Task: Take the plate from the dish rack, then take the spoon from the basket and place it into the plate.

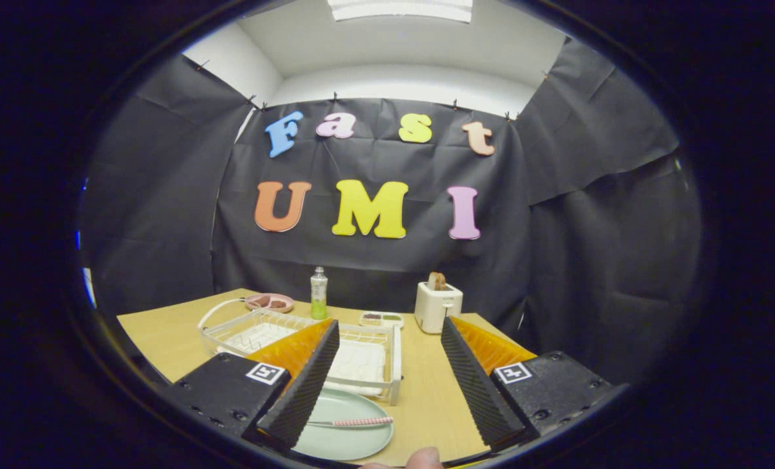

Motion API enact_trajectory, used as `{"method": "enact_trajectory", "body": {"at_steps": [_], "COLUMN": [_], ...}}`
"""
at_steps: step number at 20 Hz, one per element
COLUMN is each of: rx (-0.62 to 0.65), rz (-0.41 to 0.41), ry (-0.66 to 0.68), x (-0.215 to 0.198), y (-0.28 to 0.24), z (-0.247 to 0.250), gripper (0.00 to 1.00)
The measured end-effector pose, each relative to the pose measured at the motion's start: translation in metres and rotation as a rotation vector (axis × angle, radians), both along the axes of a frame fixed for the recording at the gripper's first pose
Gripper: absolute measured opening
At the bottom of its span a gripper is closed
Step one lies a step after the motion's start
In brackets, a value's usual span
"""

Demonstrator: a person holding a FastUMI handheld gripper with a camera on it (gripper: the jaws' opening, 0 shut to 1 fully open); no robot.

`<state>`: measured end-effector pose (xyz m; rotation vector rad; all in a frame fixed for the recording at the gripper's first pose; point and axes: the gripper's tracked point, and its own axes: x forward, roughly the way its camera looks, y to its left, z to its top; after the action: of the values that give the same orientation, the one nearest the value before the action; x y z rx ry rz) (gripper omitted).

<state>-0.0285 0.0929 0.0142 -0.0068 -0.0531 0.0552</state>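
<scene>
The gripper (390, 374) is wide open and holds nothing. Between its fingers, low down, sits a pale green plate (345, 433), partly hidden by the left finger. A spoon (351, 423) lies on the plate; its bowl end is hidden behind that finger. A fingertip (424, 458) pokes in just below. Past the plate stands the white dish rack (367, 358). Farther off are a bottle (319, 293), a toaster (437, 306), a pink dish (269, 302) and a small tray (381, 319), too tiny to make out well.

Looking like a mock kitchen inside a cloth-walled booth: a toaster (437, 305), dish rack (309, 345) and drink bottle (319, 293) are sitting on a wooden table (426, 391).
</scene>
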Motion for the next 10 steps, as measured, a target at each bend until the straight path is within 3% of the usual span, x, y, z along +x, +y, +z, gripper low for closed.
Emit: {"method": "enact_trajectory", "body": {"at_steps": [10], "rx": [0.031], "rz": [0.028], "ry": [-0.01], "x": [-0.0056], "y": [0.0017], "z": [-0.01], "gripper": [1.0]}}
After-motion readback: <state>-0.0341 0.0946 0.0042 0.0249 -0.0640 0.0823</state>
